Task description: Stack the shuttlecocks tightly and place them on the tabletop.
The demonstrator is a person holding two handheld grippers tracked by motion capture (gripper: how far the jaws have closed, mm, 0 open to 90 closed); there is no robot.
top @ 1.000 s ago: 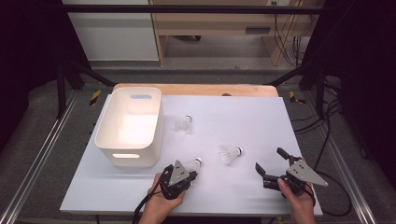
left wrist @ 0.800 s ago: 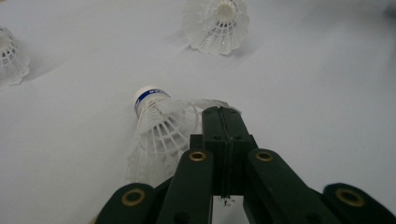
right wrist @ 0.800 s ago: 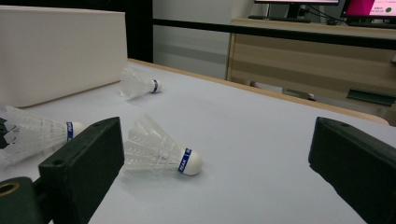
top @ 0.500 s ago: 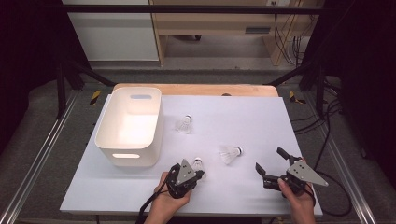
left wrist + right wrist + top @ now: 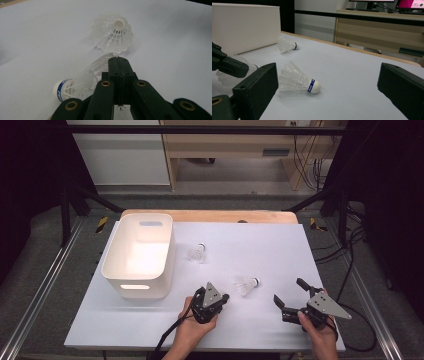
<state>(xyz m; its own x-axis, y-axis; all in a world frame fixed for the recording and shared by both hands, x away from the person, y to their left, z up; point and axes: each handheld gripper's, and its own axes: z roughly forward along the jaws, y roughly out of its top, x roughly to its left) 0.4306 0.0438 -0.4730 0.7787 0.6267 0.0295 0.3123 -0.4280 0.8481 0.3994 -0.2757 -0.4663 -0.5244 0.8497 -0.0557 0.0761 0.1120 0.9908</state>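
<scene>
**Left tongs pinch a shuttlecock by its skirt**

The held shuttlecock [image 5: 82, 80] sits low in the left gripper view, cork end with its blue band pointing left, the feather skirt caught between the clenched jaws of the left tongs [image 5: 119, 62]. In the high view those tongs [image 5: 222, 298] hang over the near middle of the white table [image 5: 150, 330], just in front of the basket. It looks featherlight and springy, the lattice skirt soft enough to crush, so a gentle pinch on the skirt edge, as here, seems right; the rounded cork would likely slip out.

A second shuttlecock [image 5: 247, 284] lies on its side just beyond the left tongs, cork pointing right. A third shuttlecock [image 5: 197, 252] rests farther back, beside the white basket [image 5: 112, 270], which stands at the left of the table.

The right tongs [image 5: 289, 296] wait at the near right, jaws spread wide, nothing between them, facing that second shuttlecock. My guess: the basket is the destination.
</scene>
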